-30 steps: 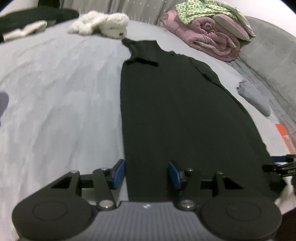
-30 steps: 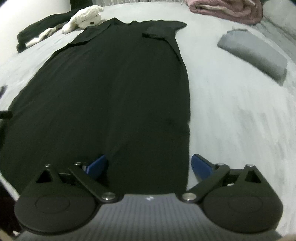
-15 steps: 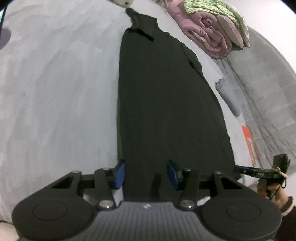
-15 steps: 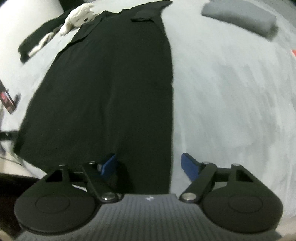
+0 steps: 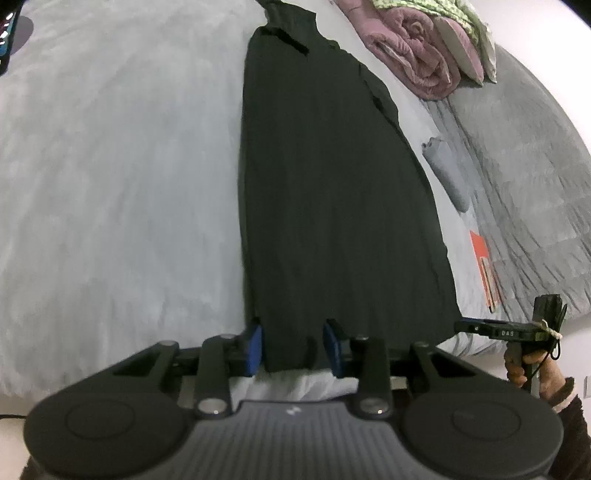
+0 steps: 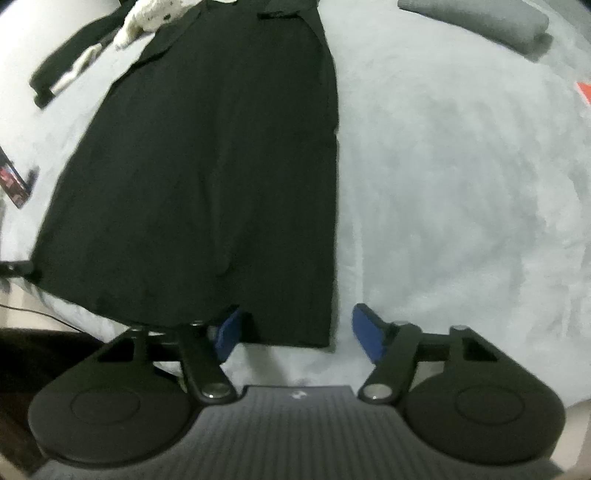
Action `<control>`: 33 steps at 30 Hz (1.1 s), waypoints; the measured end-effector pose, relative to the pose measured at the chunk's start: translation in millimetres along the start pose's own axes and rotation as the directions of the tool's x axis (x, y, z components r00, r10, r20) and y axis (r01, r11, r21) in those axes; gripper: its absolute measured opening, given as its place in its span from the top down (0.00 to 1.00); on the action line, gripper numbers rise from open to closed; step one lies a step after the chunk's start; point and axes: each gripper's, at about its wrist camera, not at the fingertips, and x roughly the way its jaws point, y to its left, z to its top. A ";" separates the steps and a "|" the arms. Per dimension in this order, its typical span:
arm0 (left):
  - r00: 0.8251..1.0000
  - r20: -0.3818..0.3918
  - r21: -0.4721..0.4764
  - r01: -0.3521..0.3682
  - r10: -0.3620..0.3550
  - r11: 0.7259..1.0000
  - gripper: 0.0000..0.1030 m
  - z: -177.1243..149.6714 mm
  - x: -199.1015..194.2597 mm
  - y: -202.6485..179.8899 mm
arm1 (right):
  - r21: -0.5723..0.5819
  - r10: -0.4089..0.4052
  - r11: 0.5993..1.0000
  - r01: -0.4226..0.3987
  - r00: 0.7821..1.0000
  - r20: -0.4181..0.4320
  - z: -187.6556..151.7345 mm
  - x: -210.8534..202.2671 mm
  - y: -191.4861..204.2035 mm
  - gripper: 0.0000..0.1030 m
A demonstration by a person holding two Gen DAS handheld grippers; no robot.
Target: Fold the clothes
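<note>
A long black dress (image 5: 332, 192) lies flat, lengthwise, on a pale grey bed (image 5: 110, 184), hem at the near edge.

Left hand-held gripper (image 5: 293, 345): jaws have just been closing. The near left corner of the hem sits between the blue pads (image 5: 254, 345); whether they press on it cannot be told.

Right hand-held gripper (image 6: 295, 326): jaws have also been closing but stand wider, straddling the right hem corner. The right pad is clear of the cloth; contact at the left pad cannot be told.

Left wrist view only: rolled pink bedding (image 5: 413, 55) under green-patterned cloth (image 5: 443, 11) at the far right, a darker grey quilted cover (image 5: 524, 177), an orange item (image 5: 484, 266) at the bed edge, and the person's hand (image 5: 524, 363) gripping the other tool's handle.

Right wrist view only: a white fluffy item (image 6: 151, 16) and a dark garment (image 6: 70, 70) at the far left, and dark floor (image 6: 37, 354) beneath the bed edge.

Both views show a folded grey cloth (image 6: 476, 22) to the right of the dress.
</note>
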 end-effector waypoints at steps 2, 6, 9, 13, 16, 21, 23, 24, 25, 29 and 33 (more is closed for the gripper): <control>1.000 -0.008 0.009 -0.001 0.002 1.000 0.68 -0.8 -0.4 -0.8 | -0.010 -0.022 1.000 0.022 1.000 -0.004 0.7 0.5 3.2 0.43; 1.000 -0.010 0.010 -0.009 0.009 1.000 0.76 -1.7 -2.0 1.0 | -0.032 -0.042 0.999 0.042 0.999 -0.001 -0.3 -2.8 3.6 0.59; 1.000 -0.020 0.012 0.002 -0.001 1.000 0.87 -3.2 -2.3 2.4 | -0.032 -0.017 0.999 0.017 1.000 0.005 -1.0 -6.1 0.8 0.84; 0.999 -0.042 0.035 0.034 -0.033 0.999 0.94 -3.3 0.0 0.3 | -0.017 0.022 1.000 -0.022 1.000 0.020 0.5 -8.7 -3.0 0.94; 0.997 -0.036 0.042 0.071 -0.069 0.997 0.94 -2.7 -1.4 -1.7 | -0.004 0.046 0.999 -0.046 0.998 0.037 2.1 -12.2 -8.1 0.94; 0.992 0.007 0.044 0.127 -0.128 0.991 0.94 0.2 -4.8 -4.6 | 0.048 0.088 0.995 -0.093 0.991 0.101 7.9 -27.0 -12.2 0.94; 0.987 0.042 0.040 0.154 -0.155 0.987 0.94 2.7 -6.5 -6.5 | 0.058 0.109 0.991 -0.118 0.984 0.139 12.4 -32.0 -11.2 0.94; 0.984 0.062 0.038 0.166 -0.168 0.985 0.94 4.3 -7.9 -7.6 | 0.060 0.113 0.991 -0.123 0.981 0.156 14.8 -34.5 -10.3 0.94; 0.980 0.084 0.035 0.177 -0.180 0.984 0.94 6.1 -9.9 -8.7 | 0.063 0.116 0.990 -0.129 0.978 0.173 17.3 -36.9 -9.5 0.94; 0.961 0.185 0.034 0.204 -0.207 0.978 0.94 16.9 -19.3 -13.4 | 0.095 0.127 0.983 -0.154 0.961 0.246 31.3 -39.6 -6.3 0.94; 0.930 0.297 0.017 0.220 -0.215 0.975 0.94 33.6 -25.9 -15.7 | 0.130 0.111 0.979 -0.158 0.943 0.313 40.7 -42.1 -10.0 0.94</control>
